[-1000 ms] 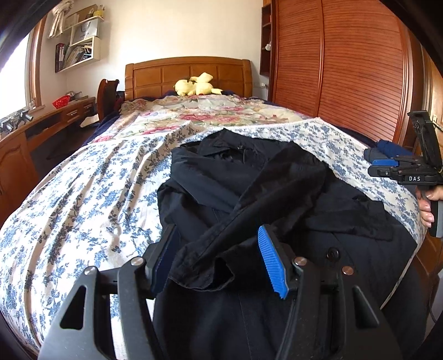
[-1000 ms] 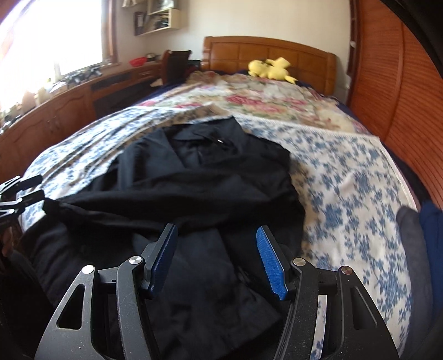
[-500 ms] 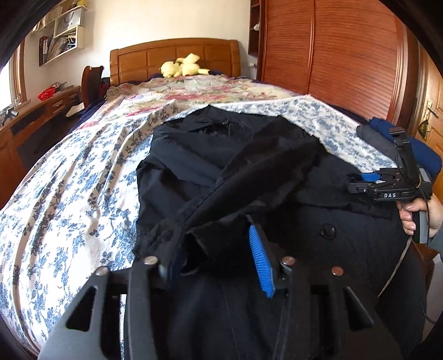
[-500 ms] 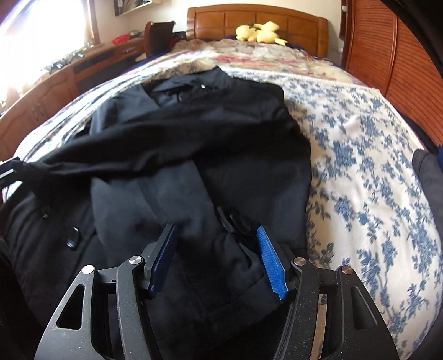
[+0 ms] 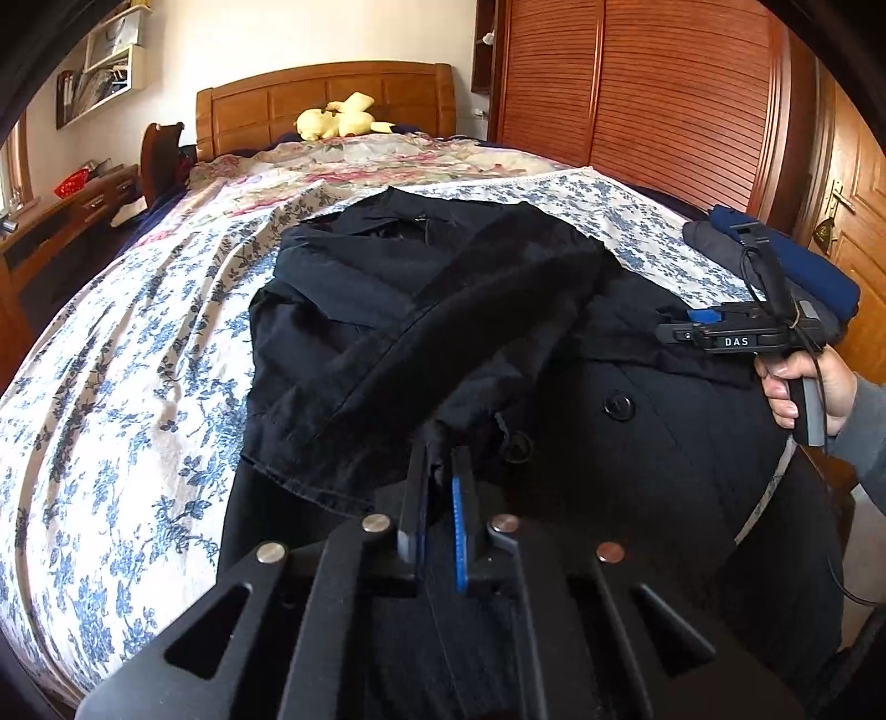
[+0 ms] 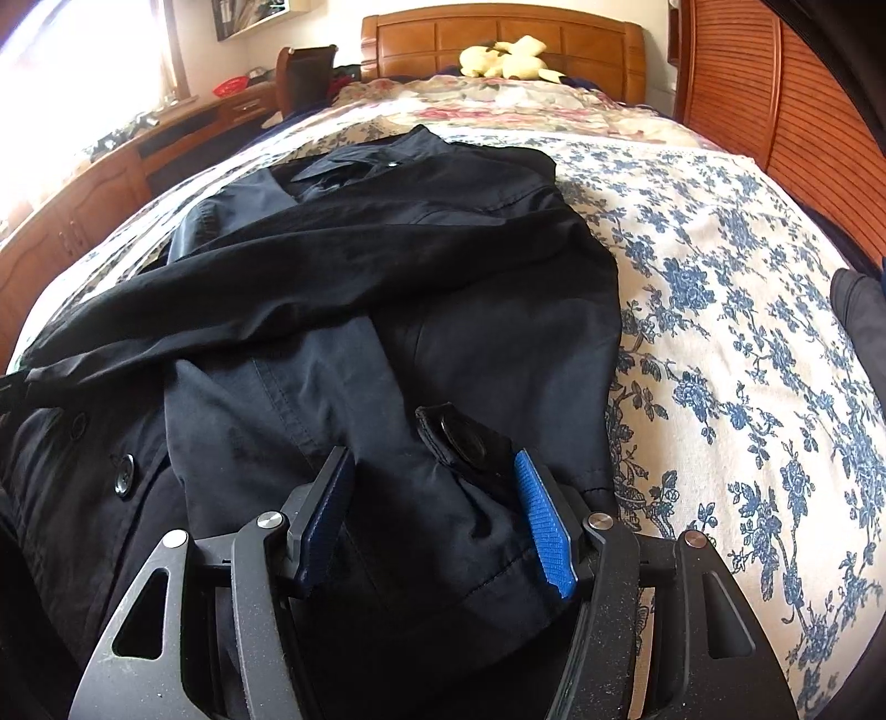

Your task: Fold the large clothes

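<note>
On the bed (image 6: pixel 747 310), the coat (image 6: pixel 398 266) lies lengthwise, collar seemingly toward the headboard (image 6: pixel 498 27).

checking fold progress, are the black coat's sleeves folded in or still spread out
Folded in: one sleeve lies across the black coat front, its cuff pinched in the left gripper; the other sleeve lies on the front too.

1. The coat (image 6: pixel 343 266) is dark matt woven cloth with stitched seams; its buttons (image 6: pixel 123 475) are glossy black.
2. The bedspread (image 6: pixel 720 288) is thin printed cotton-like cloth, matt and creased.
3. The headboard (image 5: pixel 326 99) is varnished wood with a soft sheen; the slatted wardrobe doors (image 5: pixel 681 94) are ribbed reddish wood.
4. The left gripper (image 5: pixel 440 487) and right gripper (image 6: pixel 434 515) are matt black plastic with shiny metal pins; the pads (image 6: pixel 545 526) are ridged blue rubber.
5. The plush toy (image 5: pixel 338 119) is fuzzy yellow fabric.
</note>
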Motion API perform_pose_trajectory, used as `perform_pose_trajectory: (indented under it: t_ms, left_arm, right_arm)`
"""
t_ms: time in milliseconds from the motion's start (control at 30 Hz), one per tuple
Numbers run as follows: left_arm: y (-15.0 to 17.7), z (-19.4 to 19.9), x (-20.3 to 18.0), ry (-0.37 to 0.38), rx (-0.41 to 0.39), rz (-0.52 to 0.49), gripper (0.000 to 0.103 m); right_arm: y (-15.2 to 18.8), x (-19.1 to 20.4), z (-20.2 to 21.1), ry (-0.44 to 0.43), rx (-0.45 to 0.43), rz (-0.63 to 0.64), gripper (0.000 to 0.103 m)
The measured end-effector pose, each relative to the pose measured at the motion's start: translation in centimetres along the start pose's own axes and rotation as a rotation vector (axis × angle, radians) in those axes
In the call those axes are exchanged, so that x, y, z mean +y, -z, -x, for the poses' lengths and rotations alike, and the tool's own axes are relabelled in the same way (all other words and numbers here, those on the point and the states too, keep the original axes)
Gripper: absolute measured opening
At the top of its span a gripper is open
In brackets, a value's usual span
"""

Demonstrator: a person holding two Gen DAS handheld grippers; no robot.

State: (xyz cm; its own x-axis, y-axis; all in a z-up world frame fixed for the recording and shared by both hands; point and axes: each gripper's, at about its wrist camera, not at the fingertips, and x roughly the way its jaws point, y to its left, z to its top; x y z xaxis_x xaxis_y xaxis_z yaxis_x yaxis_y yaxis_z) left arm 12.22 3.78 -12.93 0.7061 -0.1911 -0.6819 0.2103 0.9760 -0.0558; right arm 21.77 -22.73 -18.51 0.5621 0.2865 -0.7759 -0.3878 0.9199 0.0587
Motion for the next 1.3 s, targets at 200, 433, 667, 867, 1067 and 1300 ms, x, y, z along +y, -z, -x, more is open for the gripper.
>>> perform_pose_trajectory:
  t_ms: [200, 433, 667, 867, 1067, 1300]
  left_arm:
    - [-0.2, 0.7, 1.0, 0.008, -0.035, 0.025, 0.010]
    - [-0.6, 2.8, 3.3, -0.037, -0.123, 0.075, 0.033]
    - [-0.1, 3.8, 6.0, -0.111, -0.150, 0.146, 0.056]
    - [0.7, 4.2, 7.4, -0.143, -0.154, 0.166, 0.056]
    - [1.0, 4.2, 8.3, -0.152, -0.146, 0.183, 0.056]
    - [1.3, 4.3, 8.3, -0.163, -0.151, 0.189, 0.056]
  right_arm:
    - [-0.3, 0.4, 0.6, 0.025, -0.004, 0.024, 0.061]
    - [-2.4, 2.6, 2.0, 0.020, -0.048, 0.059, 0.061]
    - [-5.1, 7.8, 0.9, -0.053, -0.071, 0.114, 0.061]
    - [-7.0, 12.9, -1.9, -0.133, -0.067, 0.148, 0.061]
    - [-7.4, 17.2, -4.5, -0.220, -0.020, 0.164, 0.061]
    - [-5.7, 20.5, -6.4, -0.253, 0.052, 0.236, 0.062]
